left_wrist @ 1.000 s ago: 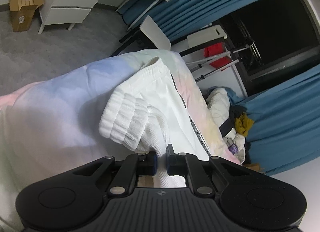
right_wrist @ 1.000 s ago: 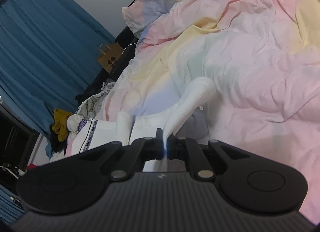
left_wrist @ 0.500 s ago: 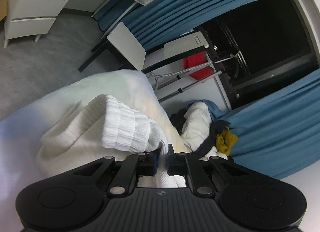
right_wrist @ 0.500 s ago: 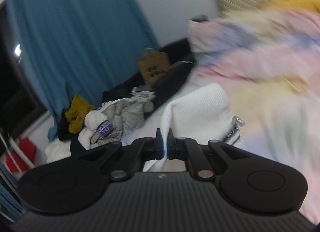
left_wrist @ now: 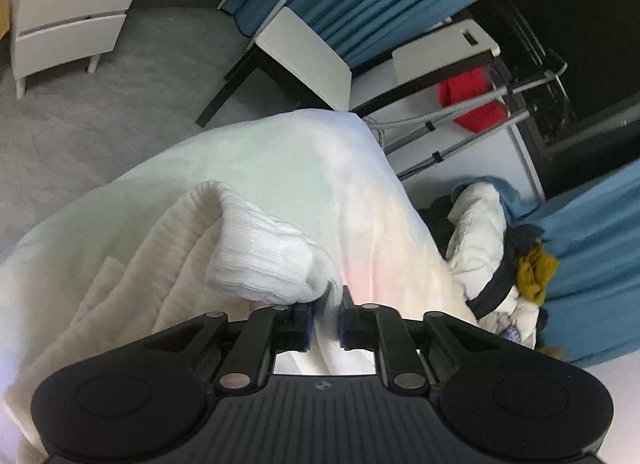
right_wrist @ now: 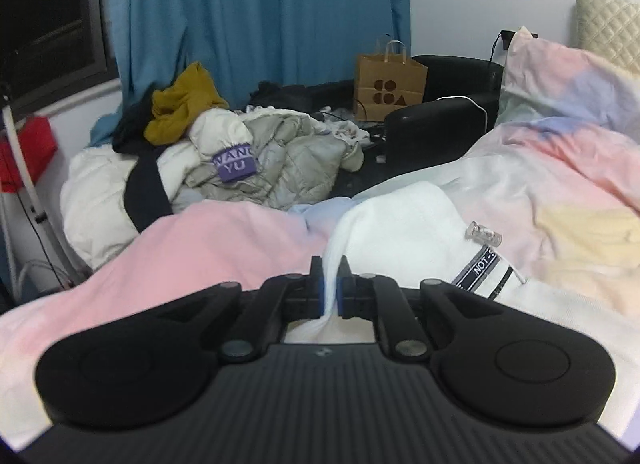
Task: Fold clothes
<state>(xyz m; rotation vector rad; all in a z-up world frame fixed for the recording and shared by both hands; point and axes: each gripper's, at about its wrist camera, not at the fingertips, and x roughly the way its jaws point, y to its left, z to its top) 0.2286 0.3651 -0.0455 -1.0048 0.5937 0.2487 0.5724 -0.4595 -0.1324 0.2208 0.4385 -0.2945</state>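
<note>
A white knit garment (left_wrist: 168, 264) lies on the pastel duvet (left_wrist: 288, 167). Its ribbed cuff (left_wrist: 260, 260) bunches just ahead of my left gripper (left_wrist: 325, 316), which is shut on the white fabric. In the right wrist view the same white garment (right_wrist: 404, 232) shows a clear toggle and a striped label tape (right_wrist: 480, 268). My right gripper (right_wrist: 329, 288) is shut on a thin fold of it, low over the duvet (right_wrist: 224, 240).
A heap of other clothes (right_wrist: 224, 159) lies beyond the bed with a brown paper bag (right_wrist: 390, 89) and blue curtains (right_wrist: 256, 11). Left view: white drawers (left_wrist: 68, 19), a chair (left_wrist: 304, 59), a metal rack, grey floor past the bed edge.
Both grippers kept their hold on the white garment and swung round. The right view turned from the duvet to the clothes heap. The left view moved toward the bed's foot edge.
</note>
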